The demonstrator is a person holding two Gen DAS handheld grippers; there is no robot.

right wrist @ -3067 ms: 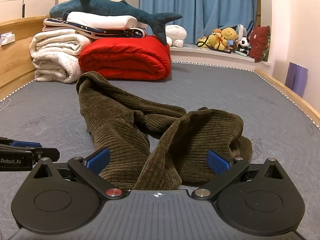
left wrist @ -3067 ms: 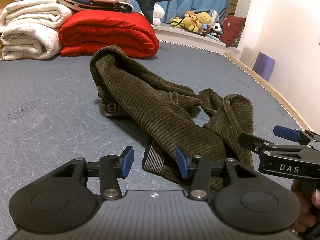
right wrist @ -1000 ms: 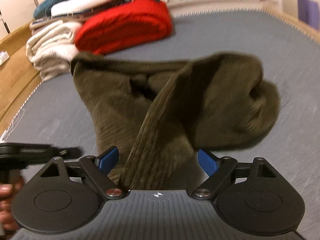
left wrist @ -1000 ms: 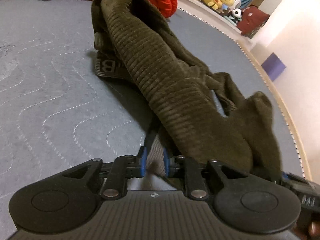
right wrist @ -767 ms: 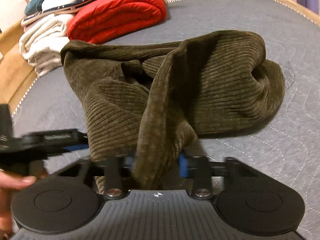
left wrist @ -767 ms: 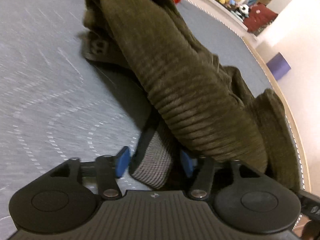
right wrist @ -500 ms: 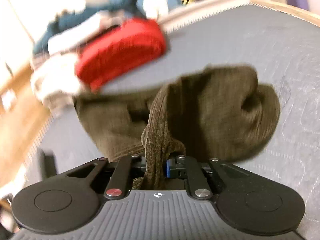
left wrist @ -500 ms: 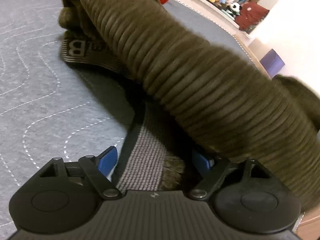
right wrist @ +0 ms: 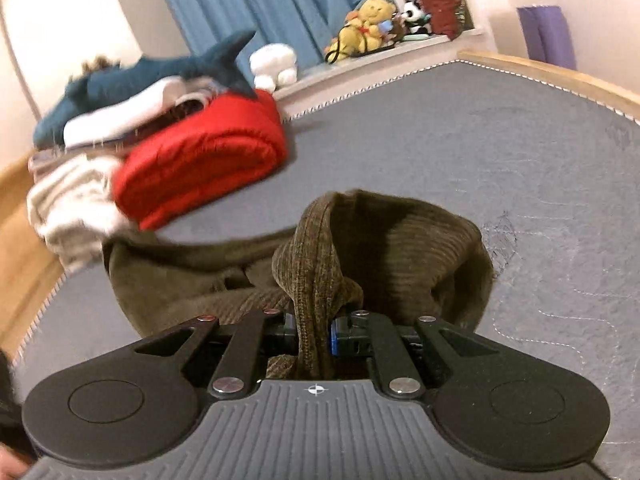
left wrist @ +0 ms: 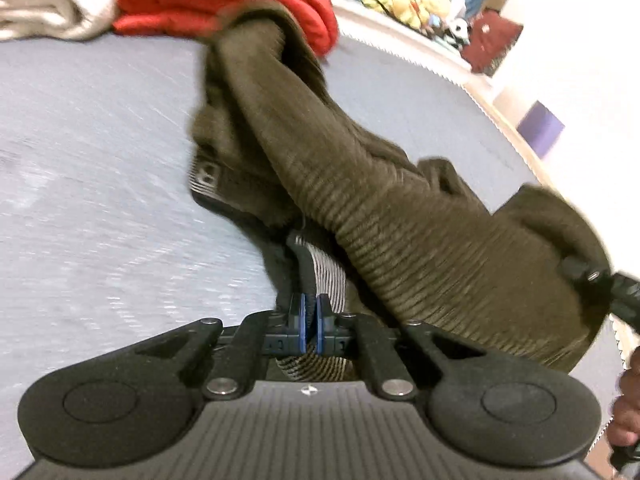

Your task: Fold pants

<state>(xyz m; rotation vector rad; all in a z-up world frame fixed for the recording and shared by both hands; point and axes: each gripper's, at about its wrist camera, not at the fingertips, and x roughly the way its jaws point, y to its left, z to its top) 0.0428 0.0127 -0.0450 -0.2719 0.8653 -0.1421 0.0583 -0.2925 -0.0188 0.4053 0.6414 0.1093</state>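
Both tongs are pinching the pants right now. On the left, the left gripper (left wrist: 310,324) has just been closing, and its blue pads are squeezed tight on the striped grey waistband (left wrist: 322,276). On the right, the right gripper (right wrist: 314,334) is clamped on a thick bunch of the brown cloth, which sticks up between its pads like a little hill.

As a guess, the folding has hardly begun. The pants (left wrist: 400,216) are picked up at two spots, and that is all that looks done. No neat fold shows yet. They would need to be pulled out flat, the legs laid together, and then folded over.

These pants are dark brown and ribbed, soft and thick. They lie in a twisted heap on the grey bed (left wrist: 100,140), with one long part stretching away toward the red blanket (right wrist: 200,156). The far end of that part is blurry. A bit of the grey band with letters on it peeks out underneath, too blurred to read.
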